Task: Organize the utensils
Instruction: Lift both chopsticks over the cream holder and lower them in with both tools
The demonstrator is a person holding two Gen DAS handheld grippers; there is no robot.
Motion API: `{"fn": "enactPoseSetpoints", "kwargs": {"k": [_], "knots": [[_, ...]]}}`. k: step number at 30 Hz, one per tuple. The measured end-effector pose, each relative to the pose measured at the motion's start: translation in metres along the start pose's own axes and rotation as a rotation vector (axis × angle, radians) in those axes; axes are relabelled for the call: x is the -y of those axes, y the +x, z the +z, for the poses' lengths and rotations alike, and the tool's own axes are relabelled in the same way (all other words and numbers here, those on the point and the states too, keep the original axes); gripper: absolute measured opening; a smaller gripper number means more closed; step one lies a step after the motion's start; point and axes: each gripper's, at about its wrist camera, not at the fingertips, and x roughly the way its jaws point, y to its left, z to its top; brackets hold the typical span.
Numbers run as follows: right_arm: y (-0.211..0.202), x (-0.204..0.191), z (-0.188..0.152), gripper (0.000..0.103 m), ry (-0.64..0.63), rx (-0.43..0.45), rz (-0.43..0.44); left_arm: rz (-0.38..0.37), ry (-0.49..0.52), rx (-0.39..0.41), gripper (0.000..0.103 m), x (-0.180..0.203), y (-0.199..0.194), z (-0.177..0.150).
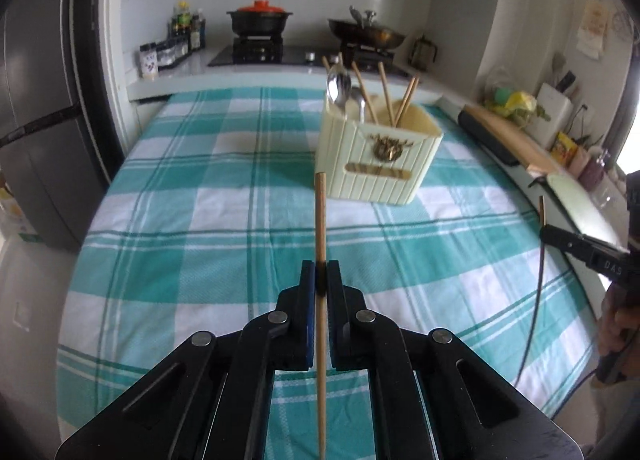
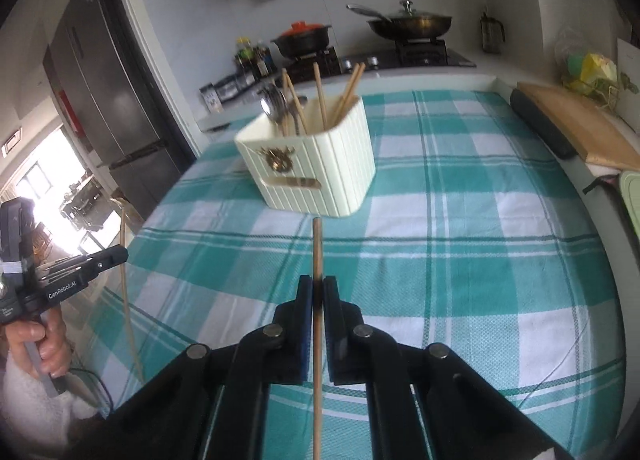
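Observation:
My left gripper (image 1: 321,265) is shut on a wooden chopstick (image 1: 320,216) that stands up between its pads, above the checked tablecloth (image 1: 200,228). My right gripper (image 2: 317,280) is shut on a second wooden chopstick (image 2: 317,252), also upright. A cream ribbed utensil holder (image 1: 380,156) (image 2: 312,168) stands ahead of both, holding several chopsticks and two metal spoons (image 1: 339,86). The right gripper shows at the right edge of the left wrist view (image 1: 546,230), the left gripper at the left edge of the right wrist view (image 2: 122,254).
A stove with a black pot (image 1: 259,20) and a pan (image 1: 366,36) lies behind the table. A wooden cutting board (image 2: 576,128) and a dark bar (image 2: 540,128) line the right edge. A dark fridge (image 1: 36,140) stands left. A person's hand (image 2: 40,344) grips the left tool.

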Motion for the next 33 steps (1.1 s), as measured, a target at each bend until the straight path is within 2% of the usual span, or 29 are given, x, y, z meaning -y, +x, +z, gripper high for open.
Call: {"fn": "enactPoseSetpoints", "kwargs": {"k": [6,12,29,33], "knots": [[-0.048,-0.027,0.005,0.005,-0.074,0.166,-0.003,-0.041,-0.035,0.109,0.003,0.0,-0.042,0.009],[-0.065,-0.039,0.012,0.005,-0.096,0.262,-0.018,-0.056,-0.025,0.158,0.003,0.006,-0.059,0.016],[-0.082,-0.045,0.031,0.005,-0.106,0.306,0.001,-0.051,-0.005,0.182,0.003,0.01,-0.066,0.023],[-0.086,-0.047,0.042,0.005,-0.113,0.317,0.007,-0.064,0.004,0.192,0.003,0.009,-0.069,0.037]]}}
